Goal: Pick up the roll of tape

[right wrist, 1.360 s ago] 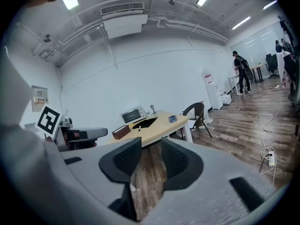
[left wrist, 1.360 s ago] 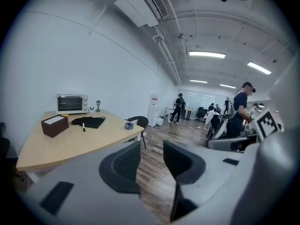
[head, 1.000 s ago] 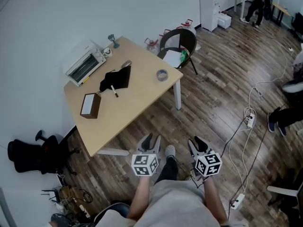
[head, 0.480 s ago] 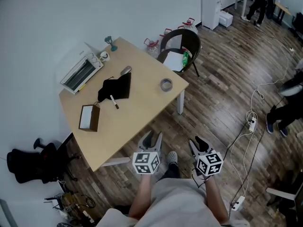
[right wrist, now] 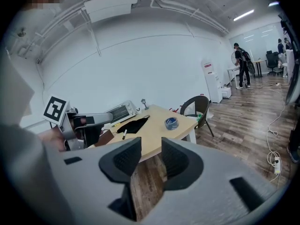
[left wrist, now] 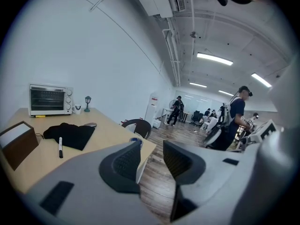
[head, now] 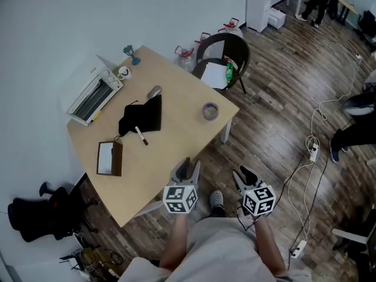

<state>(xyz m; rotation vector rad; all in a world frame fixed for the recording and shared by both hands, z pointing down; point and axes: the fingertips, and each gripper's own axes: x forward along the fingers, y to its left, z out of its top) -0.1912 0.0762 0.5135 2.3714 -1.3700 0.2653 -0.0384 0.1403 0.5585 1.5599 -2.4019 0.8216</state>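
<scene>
On the wooden table [head: 176, 151], close to its far right corner and just inside its edge, the roll of tape [head: 210, 110] lay flat with its open core facing up, well apart from both my tongs. My left gripper [head: 190, 168] hung over the table's near edge and my right gripper [head: 244, 178] was off the table above the floor; each had its jaws a little apart with nothing between them. I judged the roll light and stiff, a rigid ring with a smooth, slightly slippery outer face, so the surest hold looked to be one jaw down inside the core and the other outside, pinching the wall. The right gripper view showed the blue roll [right wrist: 171, 123] clearly on the table beyond the jaws. In the left gripper view the roll [left wrist: 136, 141] only peeped above a jaw, its lower part hidden. I could not tell how much tape was wound on it, nor where any loose end lay.
</scene>
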